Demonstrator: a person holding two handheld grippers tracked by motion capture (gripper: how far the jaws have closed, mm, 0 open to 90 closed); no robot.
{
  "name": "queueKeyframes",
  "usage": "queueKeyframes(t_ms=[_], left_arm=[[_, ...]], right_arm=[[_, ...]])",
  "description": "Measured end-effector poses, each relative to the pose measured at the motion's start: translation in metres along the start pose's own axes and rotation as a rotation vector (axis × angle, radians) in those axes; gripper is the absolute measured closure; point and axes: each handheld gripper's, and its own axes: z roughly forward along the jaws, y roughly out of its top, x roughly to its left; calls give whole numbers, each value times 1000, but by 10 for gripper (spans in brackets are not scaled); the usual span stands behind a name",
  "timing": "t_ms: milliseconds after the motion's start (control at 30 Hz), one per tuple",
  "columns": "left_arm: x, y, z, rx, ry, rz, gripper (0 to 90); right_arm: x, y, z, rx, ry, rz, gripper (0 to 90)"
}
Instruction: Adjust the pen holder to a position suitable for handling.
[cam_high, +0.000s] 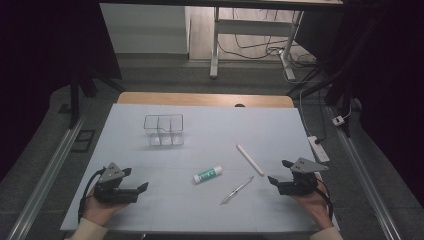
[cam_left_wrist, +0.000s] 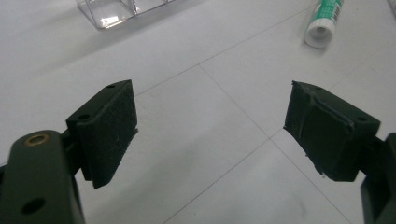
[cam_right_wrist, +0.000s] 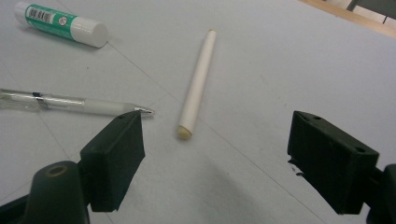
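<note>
A clear plastic organizer (cam_high: 164, 130) with compartments stands on the white table (cam_high: 125, 210) toward the back left; its corner shows in the left gripper view (cam_left_wrist: 116, 11). A green-and-white glue stick (cam_high: 208, 174) (cam_left_wrist: 323, 21) (cam_right_wrist: 60, 23) lies at the middle. A clear pen (cam_high: 237, 190) (cam_right_wrist: 74, 103) lies to its right, and a white stick (cam_high: 249, 160) (cam_right_wrist: 197, 84) lies beyond it. My left gripper (cam_high: 136, 179) (cam_left_wrist: 210, 130) is open at the front left, nothing between its jaws. My right gripper (cam_high: 279, 171) (cam_right_wrist: 217, 158) is open at the front right, just short of the white stick.
A wooden strip (cam_high: 205, 99) edges the table's far side. A power strip (cam_high: 318, 148) and cables lie on the floor to the right. Desk legs (cam_high: 215, 45) stand beyond the table.
</note>
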Motion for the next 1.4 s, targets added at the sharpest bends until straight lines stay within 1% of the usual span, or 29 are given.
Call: queueKeyframes(t_ms=[67,167,267,433,500,567,600,667,767,833,900,1033,1267,1300,1333,1367,1400], left_arm=[[0,2,1,-2,0,3,177],[0,8,2,-14,19,15,187],[0,14,3,-20,16,16,187],[3,18,4,-17,17,14,188],[6,19,4,-19,16,10,190],[9,21,5,-20,19,3,195],[9,21,5,-20,19,3,197],[12,25,7,-21,23,2,200],[15,28,9,-24,27,0,205],[19,32,12,-21,31,-3,207],[21,34,14,-18,37,0,210],[24,36,17,-13,44,-1,223],[32,44,23,-5,65,-7,255],[35,47,24,-5,77,-2,261],[37,47,25,-5,85,-4,268],[40,47,25,-4,93,-15,271],[42,47,25,-7,91,-26,272]], right_arm=[[1,0,1,-4,7,-6,182],[1,0,2,-4,9,-5,184],[0,0,2,-1,7,-3,185],[0,-1,2,-1,7,-8,188],[1,0,3,8,14,-7,189],[1,0,3,3,20,-4,192],[2,0,2,3,14,0,193],[2,0,2,-2,20,2,195],[1,0,2,-3,16,1,197],[1,1,2,0,9,0,198],[1,0,2,-8,13,-1,200],[2,1,3,-2,16,-2,204],[2,0,3,0,12,-1,205],[1,0,2,0,12,0,206],[1,0,2,-1,11,0,206],[1,1,2,0,11,0,207],[2,1,3,1,12,-1,207]])
